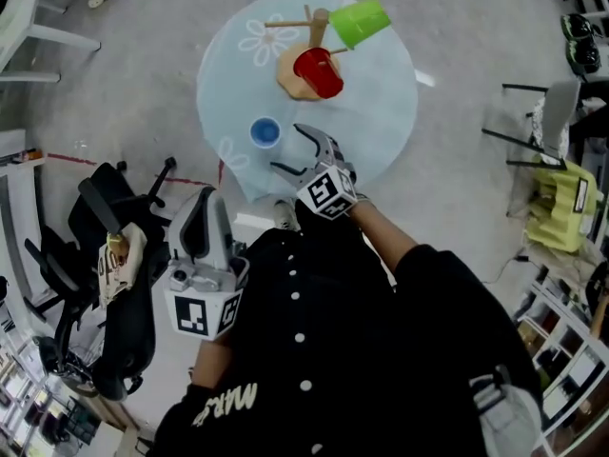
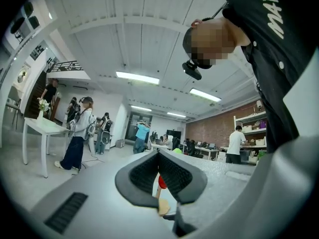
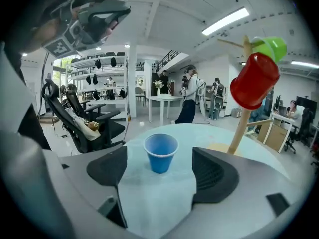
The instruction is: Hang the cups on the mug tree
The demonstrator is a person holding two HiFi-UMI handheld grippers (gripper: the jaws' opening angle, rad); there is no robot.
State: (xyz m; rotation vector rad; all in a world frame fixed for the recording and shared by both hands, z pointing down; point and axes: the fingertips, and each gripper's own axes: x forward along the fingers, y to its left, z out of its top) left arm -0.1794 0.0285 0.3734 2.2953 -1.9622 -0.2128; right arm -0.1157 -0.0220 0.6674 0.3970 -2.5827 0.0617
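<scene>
Blue cup: upright on the bench, just ahead of the right hand-held gripper, centred in the gap between its jaws and touching neither. Released, spread wide, holding nothing. Further ahead and to the right of that hand-held gripper, already hung on the mug tree: red cup and green cup. Left hand-held gripper clenched on nothing, kept off the bench beside the body.

Seems to be the reach for the last cup, before any grasp. Next, probably: ease forward until the pads flank the cup wall, close gently so as not to crush thin plastic, lift, then tip the mouth over a free peg.

Near rim of the bench right under the reaching hand-held gripper; cup not far inside that edge, so no sideways shove. Open bench all round the cup, tree well clear beyond it. Bare pegs on the tree's left side, away from the hung cups. Office chair left of the idle hand-held gripper, out of the way.
</scene>
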